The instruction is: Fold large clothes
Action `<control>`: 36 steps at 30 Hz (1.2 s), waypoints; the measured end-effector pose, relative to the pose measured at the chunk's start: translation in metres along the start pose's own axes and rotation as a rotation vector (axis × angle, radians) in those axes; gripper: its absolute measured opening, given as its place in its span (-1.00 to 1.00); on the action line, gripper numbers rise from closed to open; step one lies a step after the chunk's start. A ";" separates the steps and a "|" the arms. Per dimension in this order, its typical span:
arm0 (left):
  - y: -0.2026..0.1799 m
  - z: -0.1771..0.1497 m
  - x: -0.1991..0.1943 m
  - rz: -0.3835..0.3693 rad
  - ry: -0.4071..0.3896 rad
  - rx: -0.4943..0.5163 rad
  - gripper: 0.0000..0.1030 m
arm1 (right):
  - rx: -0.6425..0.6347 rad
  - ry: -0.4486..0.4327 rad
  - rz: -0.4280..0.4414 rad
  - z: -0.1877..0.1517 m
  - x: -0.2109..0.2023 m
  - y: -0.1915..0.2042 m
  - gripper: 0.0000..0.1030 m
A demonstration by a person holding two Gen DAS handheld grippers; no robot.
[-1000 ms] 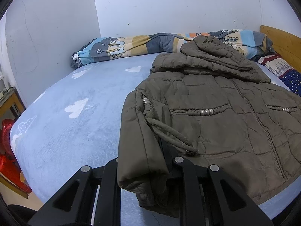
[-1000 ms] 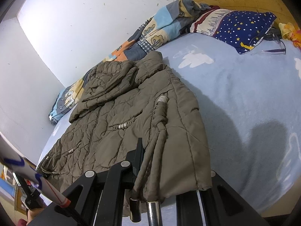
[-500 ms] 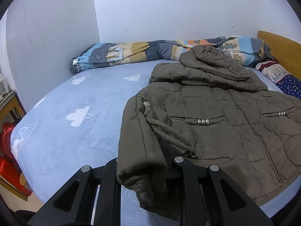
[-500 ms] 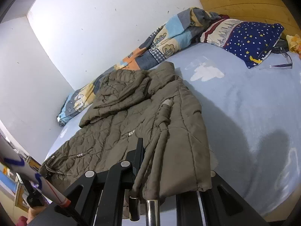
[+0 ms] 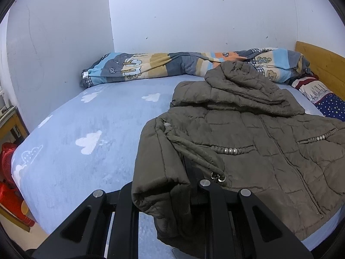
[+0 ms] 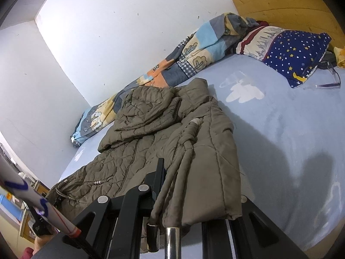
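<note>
An olive quilted hooded jacket [image 5: 248, 142] lies front up on the blue bed, hood toward the wall. My left gripper [image 5: 170, 185] is shut on the jacket's left bottom corner, lifted off the bed; the cloth hides the fingertips. The jacket also shows in the right wrist view [image 6: 138, 157]. My right gripper [image 6: 194, 194] is shut on the right bottom corner, with drawstrings [image 6: 172, 185] hanging over it.
The bed has a blue cloud-print sheet [image 5: 90, 133]. A rolled patterned quilt [image 5: 172, 67] lies along the wall. A starry blue pillow [image 6: 295, 58] and glasses [image 6: 327, 82] lie by the wooden headboard [image 6: 286, 6]. Red stools [image 5: 6, 172] stand left of the bed.
Both grippers have risen and moved toward the hood with the jacket's bottom corners, lifting the hem off the bed.
</note>
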State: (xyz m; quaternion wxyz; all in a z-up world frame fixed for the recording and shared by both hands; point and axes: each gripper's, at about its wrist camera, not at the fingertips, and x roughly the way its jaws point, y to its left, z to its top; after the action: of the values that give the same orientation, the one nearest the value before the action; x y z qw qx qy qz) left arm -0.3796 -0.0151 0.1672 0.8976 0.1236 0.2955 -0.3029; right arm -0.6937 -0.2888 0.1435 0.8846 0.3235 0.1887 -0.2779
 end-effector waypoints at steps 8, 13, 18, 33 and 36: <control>0.004 0.015 -0.003 -0.006 -0.013 -0.008 -0.66 | 0.002 -0.006 0.017 0.014 -0.002 0.005 -0.77; 0.005 0.024 -0.004 -0.006 -0.017 -0.013 -0.66 | -0.005 -0.014 0.024 0.024 -0.002 0.010 -0.77; 0.006 0.033 -0.005 -0.005 -0.022 -0.016 -0.66 | 0.004 -0.017 0.038 0.034 -0.001 0.014 -0.76; 0.009 0.075 0.002 -0.014 -0.057 -0.027 -0.64 | 0.008 -0.062 0.070 0.075 0.005 0.029 -0.76; 0.008 0.090 0.008 -0.019 -0.064 -0.031 -0.64 | 0.004 -0.066 0.069 0.087 0.010 0.034 -0.76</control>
State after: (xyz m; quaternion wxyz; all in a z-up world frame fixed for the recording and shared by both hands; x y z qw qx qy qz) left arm -0.3284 -0.0485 0.2346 0.9054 0.0970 0.2725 -0.3107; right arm -0.6523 -0.3298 0.2167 0.8988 0.3222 0.1478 -0.2579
